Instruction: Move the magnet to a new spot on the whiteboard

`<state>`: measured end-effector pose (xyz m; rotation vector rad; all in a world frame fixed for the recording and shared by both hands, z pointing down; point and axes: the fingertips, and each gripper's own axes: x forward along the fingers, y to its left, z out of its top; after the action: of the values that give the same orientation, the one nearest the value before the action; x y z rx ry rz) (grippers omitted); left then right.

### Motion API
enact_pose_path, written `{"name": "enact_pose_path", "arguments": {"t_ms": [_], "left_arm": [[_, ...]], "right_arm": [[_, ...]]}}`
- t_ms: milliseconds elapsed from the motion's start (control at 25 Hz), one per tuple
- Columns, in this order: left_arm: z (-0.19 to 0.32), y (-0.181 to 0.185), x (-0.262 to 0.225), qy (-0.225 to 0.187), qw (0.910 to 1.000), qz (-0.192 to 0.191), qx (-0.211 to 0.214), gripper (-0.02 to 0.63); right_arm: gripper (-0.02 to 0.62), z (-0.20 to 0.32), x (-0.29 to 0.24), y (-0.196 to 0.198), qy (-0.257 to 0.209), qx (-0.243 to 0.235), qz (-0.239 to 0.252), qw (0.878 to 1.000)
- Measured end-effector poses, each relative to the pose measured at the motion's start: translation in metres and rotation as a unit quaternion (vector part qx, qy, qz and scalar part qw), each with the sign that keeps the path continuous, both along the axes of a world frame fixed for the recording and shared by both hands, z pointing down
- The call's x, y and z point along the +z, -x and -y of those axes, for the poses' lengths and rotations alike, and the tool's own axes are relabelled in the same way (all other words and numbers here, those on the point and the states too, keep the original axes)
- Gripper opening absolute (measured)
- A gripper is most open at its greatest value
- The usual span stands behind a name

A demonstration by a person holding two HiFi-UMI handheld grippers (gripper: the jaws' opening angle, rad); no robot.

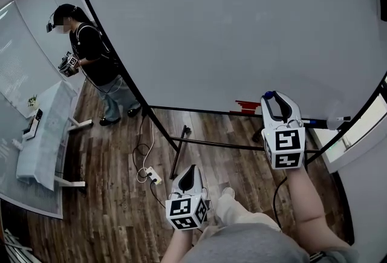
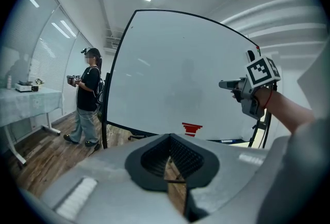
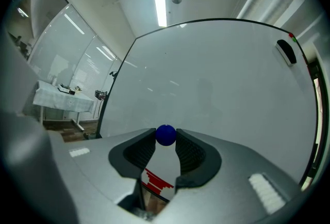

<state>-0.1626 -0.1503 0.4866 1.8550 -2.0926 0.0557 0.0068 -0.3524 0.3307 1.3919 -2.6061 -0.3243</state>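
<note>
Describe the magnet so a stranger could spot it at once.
Find the big black-framed whiteboard. Facing it, the right tongs are shut on the magnet at their tips. It is a small round blue ball, unlike the flat red mark lower on the board.

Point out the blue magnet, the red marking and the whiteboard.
blue magnet (image 3: 165, 135): right gripper view, ball's centre.
red marking (image 2: 192, 128): left gripper view, its middle stripe.
whiteboard (image 1: 242, 26): head view, bare surface.

Whiteboard (image 1: 242, 26) — red mark (image 1: 247, 106) low down
</note>
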Motion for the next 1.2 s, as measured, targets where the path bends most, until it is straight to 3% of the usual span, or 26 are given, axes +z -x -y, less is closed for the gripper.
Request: {"name": "enact_pose_path", "arguments": {"t_ms": [280, 600, 1200], "left_arm": [[-0.018, 0.016, -0.001, -0.003, 0.9996, 0.005, -0.026, 0.004], [-0.015, 0.073, 0.004, -0.003, 0.9982, 0.006, -0.060, 0.003], [0.047, 0.178, -0.019, -0.023, 0.9985, 0.019, -0.046, 0.005]], "right_arm": [[0.123, -0.014, 0.002, 0.017, 0.003, -0.023, -0.001, 1.000], [0.123, -0.002, 0.000, 0.072, -0.003, -0.045, -0.001, 0.999], [0.123, 0.040, -0.031, 0.190, -0.030, -0.055, 0.007, 0.998]]}}
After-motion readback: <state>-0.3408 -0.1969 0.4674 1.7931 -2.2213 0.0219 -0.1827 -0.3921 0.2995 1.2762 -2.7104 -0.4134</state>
